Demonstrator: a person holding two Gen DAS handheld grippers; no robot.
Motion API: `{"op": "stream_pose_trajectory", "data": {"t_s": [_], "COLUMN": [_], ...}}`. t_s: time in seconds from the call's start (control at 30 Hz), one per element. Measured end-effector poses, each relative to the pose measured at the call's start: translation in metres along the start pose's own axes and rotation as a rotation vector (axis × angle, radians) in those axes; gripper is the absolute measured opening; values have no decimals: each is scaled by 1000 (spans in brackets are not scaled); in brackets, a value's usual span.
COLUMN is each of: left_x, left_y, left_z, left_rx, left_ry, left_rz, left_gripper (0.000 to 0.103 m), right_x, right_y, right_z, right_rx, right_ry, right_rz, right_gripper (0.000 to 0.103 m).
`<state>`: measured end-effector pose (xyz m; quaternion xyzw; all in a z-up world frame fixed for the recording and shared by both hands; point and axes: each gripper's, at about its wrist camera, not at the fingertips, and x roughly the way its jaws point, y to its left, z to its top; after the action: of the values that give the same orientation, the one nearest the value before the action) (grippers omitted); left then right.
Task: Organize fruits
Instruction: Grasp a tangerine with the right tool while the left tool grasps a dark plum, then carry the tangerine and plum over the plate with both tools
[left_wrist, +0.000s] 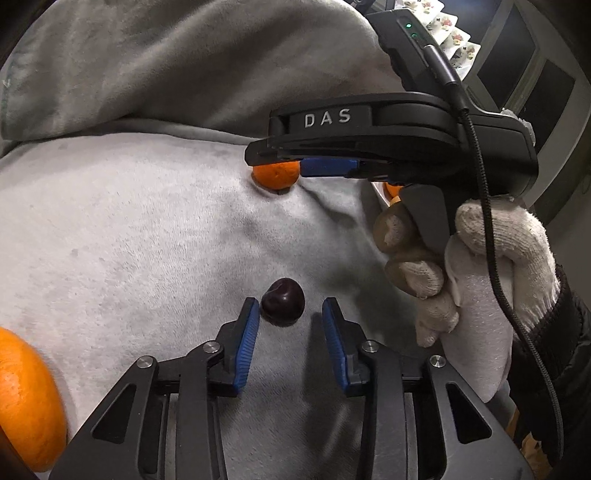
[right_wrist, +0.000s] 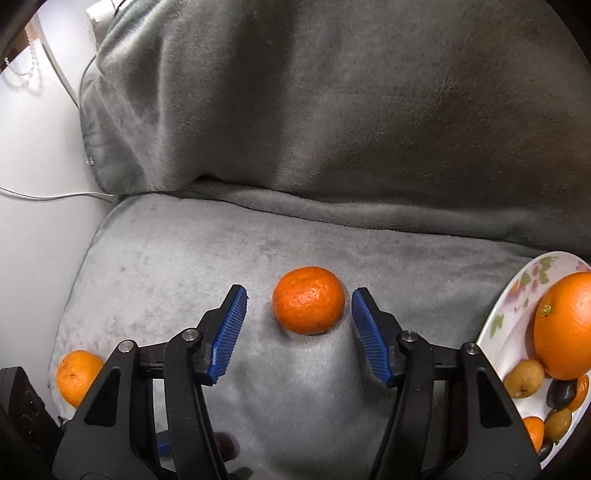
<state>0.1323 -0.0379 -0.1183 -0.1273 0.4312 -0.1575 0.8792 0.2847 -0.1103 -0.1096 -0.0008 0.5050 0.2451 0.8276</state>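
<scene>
A dark cherry (left_wrist: 283, 301) lies on the grey blanket just ahead of my open left gripper (left_wrist: 290, 309), between its blue fingertips and close to the left one. A mandarin (right_wrist: 308, 299) lies between the blue pads of my open right gripper (right_wrist: 299, 301), not touched. In the left wrist view the same mandarin (left_wrist: 276, 174) shows under the right gripper's (left_wrist: 291, 162) black body. A flowered plate (right_wrist: 517, 306) at the right holds a large orange (right_wrist: 567, 325), small brown fruits, dark cherries and small mandarins.
A grey blanket (right_wrist: 258, 369) covers the sofa seat and backrest. Another orange (left_wrist: 26, 402) lies at the seat's left edge, also in the right wrist view (right_wrist: 75, 374). A gloved hand (left_wrist: 491, 266) holds the right gripper. A white wall and cable are at left.
</scene>
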Motion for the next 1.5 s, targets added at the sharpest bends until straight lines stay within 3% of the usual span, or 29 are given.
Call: {"op": "stream_pose_trajectory", "data": {"t_s": [0.2,0.5,1.1,1.5], "left_x": [2,-3,-37,-31], "left_y": [2,5,-10,-48], "left_z": [3,6,1,12], "left_rx": [-15,-11,-4,59], "left_ry": [2,-8,-70,-91], "left_rz": [0,4,-61,-92], "left_gripper": [22,20,20,20], "right_x": [9,-1,-97,-164], "right_y": [-3,-8,-20,-75], "right_z": [-1,-5,-41,-69], "right_rx": [10,36,22,93], "right_ry": [13,-3,-158,-253], "right_rz": [-17,6,54,-11], "right_gripper": [45,43,43,43]}}
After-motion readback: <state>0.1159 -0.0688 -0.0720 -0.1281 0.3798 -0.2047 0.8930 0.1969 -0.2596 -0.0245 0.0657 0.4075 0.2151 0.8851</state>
